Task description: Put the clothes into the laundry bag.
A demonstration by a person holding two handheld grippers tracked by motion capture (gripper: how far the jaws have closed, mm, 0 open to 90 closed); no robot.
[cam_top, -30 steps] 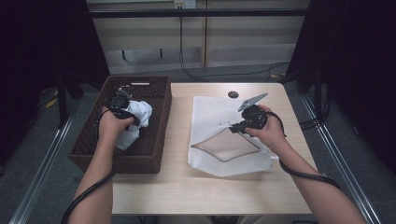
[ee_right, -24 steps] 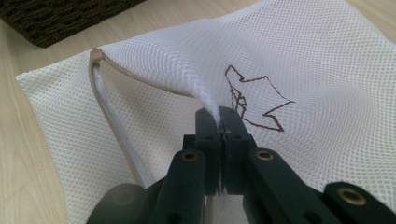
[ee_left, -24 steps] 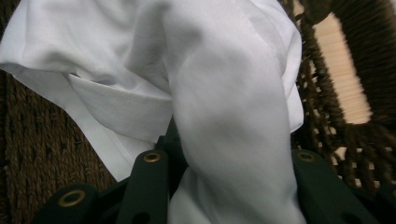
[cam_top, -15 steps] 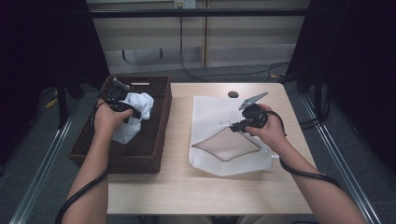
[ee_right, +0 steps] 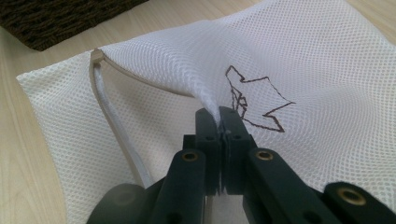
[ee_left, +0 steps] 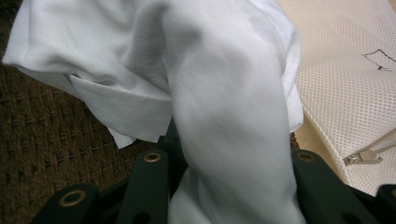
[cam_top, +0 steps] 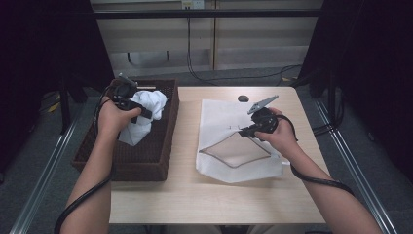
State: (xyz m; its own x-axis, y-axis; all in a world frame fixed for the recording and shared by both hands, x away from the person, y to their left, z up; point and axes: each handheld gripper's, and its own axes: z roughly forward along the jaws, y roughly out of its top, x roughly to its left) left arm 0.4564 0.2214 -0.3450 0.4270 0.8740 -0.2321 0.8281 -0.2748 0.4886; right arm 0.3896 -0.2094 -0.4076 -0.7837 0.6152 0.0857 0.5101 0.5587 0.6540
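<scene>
The left gripper (cam_top: 142, 112) is clamping a white cloth (cam_top: 146, 113), holding it above the basket (cam_top: 146, 168). The right gripper (ee_right: 219, 119) is pinching the mesh bag (cam_top: 229, 168) lying on the table (cam_top: 195, 195), its mouth gaping. The bag is showing a dark star-like drawing (ee_right: 254, 100), no readable words.

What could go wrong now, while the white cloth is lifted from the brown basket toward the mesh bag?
1. The white cotton garment hangs loose from the left gripper; its tail may catch the brown woven basket.
2. The right gripper pinches only a thin fold of the white mesh laundry bag, which may slip, closing the zipped opening.
</scene>
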